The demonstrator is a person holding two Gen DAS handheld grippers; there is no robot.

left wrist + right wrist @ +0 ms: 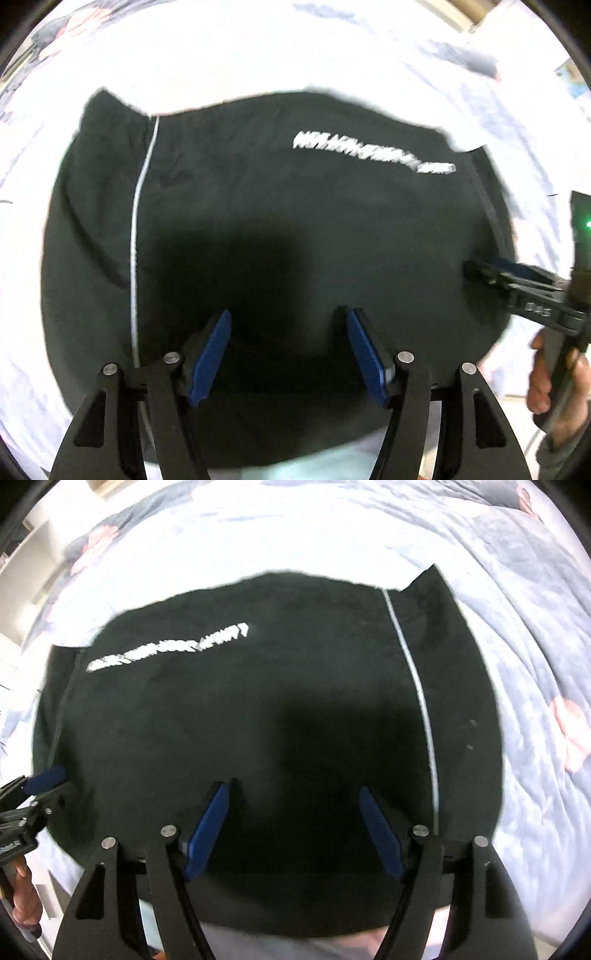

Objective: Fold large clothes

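A black garment [258, 221] with white lettering [373, 151] and a thin white stripe [136, 229] lies folded flat on a pale bedspread; it also shows in the right wrist view [258, 709]. My left gripper [290, 317] is open and empty just above the garment's near part. My right gripper [293, 794] is open and empty over the near part too. Each gripper shows at the edge of the other's view, the right gripper [476, 267] at the garment's right edge and the left gripper [48, 775] at its left edge.
The bedspread [517, 635] is light blue-grey with pink flower prints and spreads out on all sides of the garment. A hand [554, 373] holds the right gripper's handle. Pale furniture [22, 542] stands beyond the bed at the far left.
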